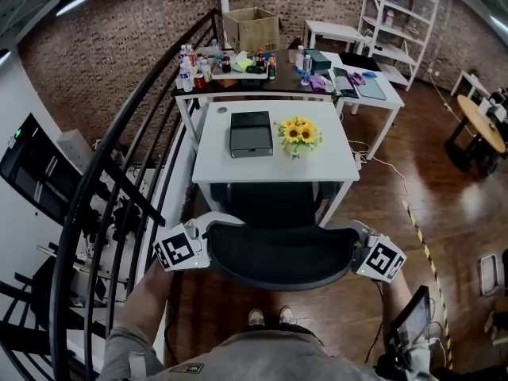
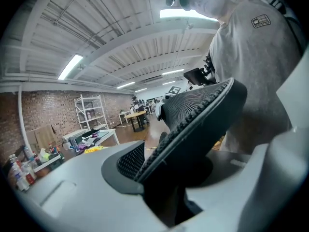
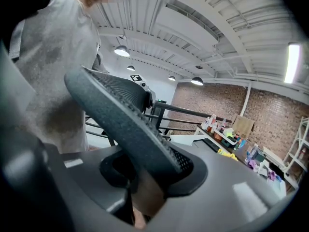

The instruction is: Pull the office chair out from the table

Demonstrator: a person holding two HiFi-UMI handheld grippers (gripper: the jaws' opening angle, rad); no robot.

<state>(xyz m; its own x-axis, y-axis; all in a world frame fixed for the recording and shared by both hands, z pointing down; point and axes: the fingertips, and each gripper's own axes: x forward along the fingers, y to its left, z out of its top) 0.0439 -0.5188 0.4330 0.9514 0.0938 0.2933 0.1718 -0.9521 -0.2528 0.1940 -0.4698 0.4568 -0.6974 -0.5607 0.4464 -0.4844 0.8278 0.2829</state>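
Standing on wood floor [image 1: 397,228] — office chair [image 1: 278,254], white table [image 1: 214,161], brick wall [image 1: 119,46].

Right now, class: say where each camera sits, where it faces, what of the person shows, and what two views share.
Head view: on the person's head, steeply down at chair back and table; forearms, shoes, left tool, right tool show.
Left gripper view: on the left tool, across the chair back; grey shirt shows.
Right gripper view: on the right tool, facing the railing; shirt shows.
Shared: clamped chair back.

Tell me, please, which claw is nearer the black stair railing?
Left. The left claw grips the chair back beside the railing; the right claw grips its far end.
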